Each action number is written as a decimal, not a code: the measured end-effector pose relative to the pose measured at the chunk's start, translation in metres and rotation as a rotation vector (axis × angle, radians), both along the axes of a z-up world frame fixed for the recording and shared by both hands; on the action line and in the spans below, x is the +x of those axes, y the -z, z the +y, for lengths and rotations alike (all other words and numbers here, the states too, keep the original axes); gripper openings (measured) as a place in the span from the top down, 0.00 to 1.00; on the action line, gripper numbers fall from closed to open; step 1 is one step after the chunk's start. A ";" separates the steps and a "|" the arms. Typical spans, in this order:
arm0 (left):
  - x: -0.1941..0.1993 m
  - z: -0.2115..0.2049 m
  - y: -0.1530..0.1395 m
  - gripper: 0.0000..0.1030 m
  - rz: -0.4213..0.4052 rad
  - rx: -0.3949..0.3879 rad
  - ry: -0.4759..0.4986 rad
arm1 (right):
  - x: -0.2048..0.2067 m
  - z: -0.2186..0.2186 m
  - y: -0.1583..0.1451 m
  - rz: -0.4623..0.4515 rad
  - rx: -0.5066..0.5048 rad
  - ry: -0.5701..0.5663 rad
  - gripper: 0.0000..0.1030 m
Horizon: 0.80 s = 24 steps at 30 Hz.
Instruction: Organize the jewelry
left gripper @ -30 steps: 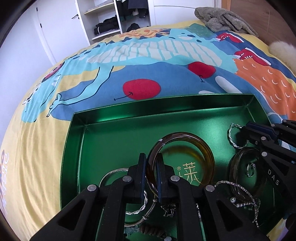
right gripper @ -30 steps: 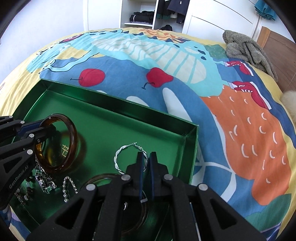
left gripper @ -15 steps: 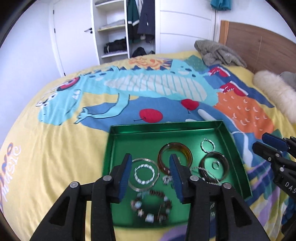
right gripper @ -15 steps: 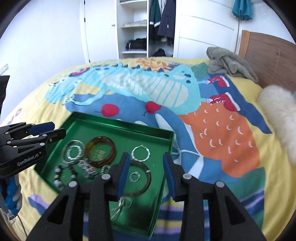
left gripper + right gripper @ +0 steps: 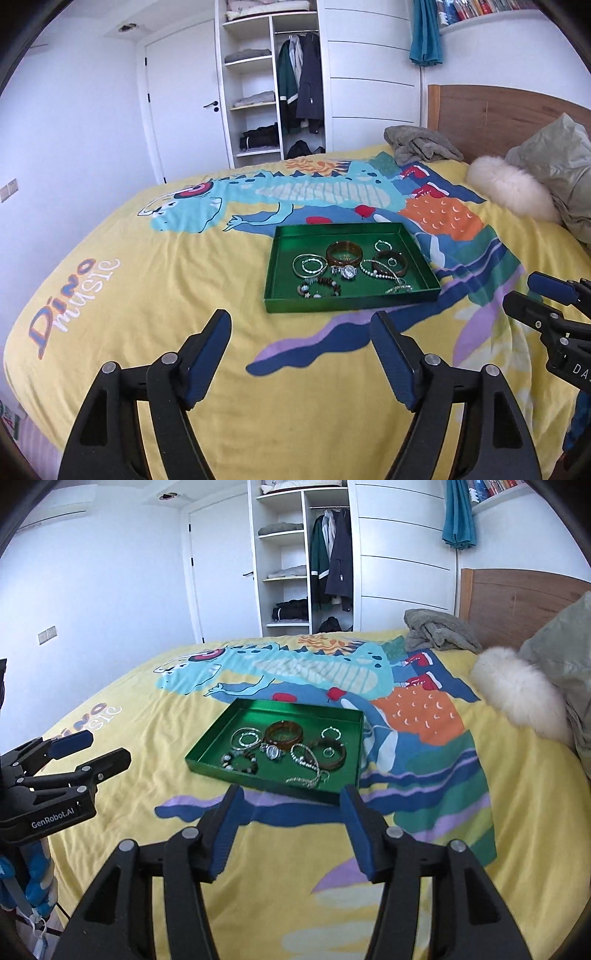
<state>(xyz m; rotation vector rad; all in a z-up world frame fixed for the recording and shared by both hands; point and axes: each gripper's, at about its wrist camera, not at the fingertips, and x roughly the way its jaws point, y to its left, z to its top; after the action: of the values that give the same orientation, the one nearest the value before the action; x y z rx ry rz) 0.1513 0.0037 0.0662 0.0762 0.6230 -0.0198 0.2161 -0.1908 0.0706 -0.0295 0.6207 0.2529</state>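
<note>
The small silver pieces in the shallow green metal tray (image 5: pixel 421 254) are too small to tell apart: a tangle of silver chains (image 5: pixel 384 275) overlaps the dark brown bangle (image 5: pixel 400 260), hiding part of its rim. In the left wrist view, the black right gripper (image 5: pixel 532 295) is cut off by the right edge of the frame. In the right wrist view, the black left gripper (image 5: pixel 92 747) runs off the left edge, and the grey-green pillow (image 5: pixel 561 653) is cropped at right.
</note>
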 end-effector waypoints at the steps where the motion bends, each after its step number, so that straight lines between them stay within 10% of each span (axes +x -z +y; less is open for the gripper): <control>1: -0.013 0.000 0.000 0.22 -0.006 0.002 -0.004 | -0.017 0.002 0.001 -0.003 0.001 0.003 0.49; 24: -0.162 0.012 -0.008 0.00 -0.174 0.020 -0.061 | -0.179 0.013 -0.004 -0.126 -0.021 0.043 0.38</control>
<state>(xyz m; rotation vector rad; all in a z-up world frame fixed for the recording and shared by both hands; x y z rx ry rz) -0.0109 0.0162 0.0739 0.0775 0.4517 0.0515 0.0368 -0.1780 0.0750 -0.0520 0.4980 0.2010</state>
